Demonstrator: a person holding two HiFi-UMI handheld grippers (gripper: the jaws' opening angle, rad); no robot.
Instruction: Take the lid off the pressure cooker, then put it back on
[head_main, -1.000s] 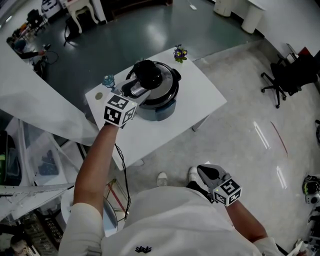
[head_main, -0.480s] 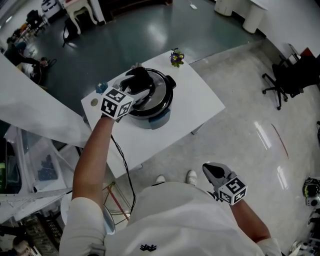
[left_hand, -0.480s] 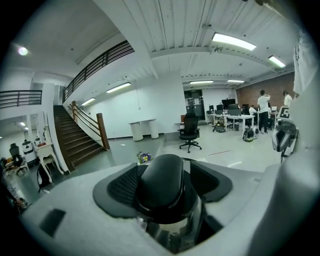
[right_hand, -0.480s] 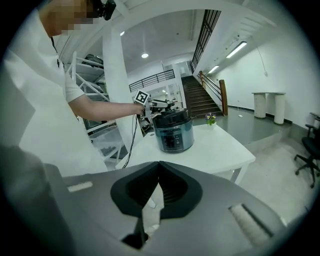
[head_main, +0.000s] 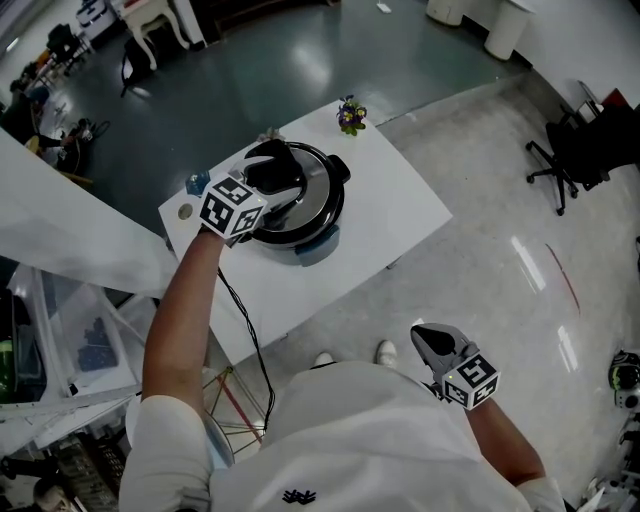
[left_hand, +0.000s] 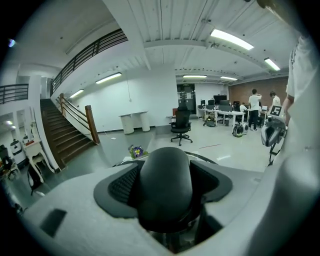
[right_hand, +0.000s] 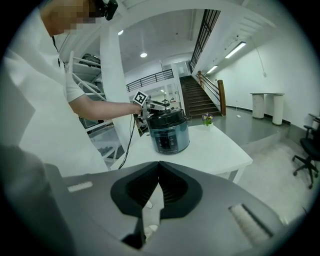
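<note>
Left gripper view: the left gripper (left_hand: 166, 186), jaws just opening wide, straddles the knob (left_hand: 165, 167) of the seated pressure cooker lid (head_main: 318, 192), unclamped; closing off-centre could slip off it; right gripper (right_hand: 159, 172) hangs clenched, empty.

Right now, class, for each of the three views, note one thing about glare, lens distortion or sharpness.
Head view: bright glare streaks on the pale floor; the table is evenly lit. Left gripper view: fisheye curves the ceiling lights, corners go black, the lid knob looms large and dark. Right gripper view: same black corners; the pressure cooker is sharp.
</note>
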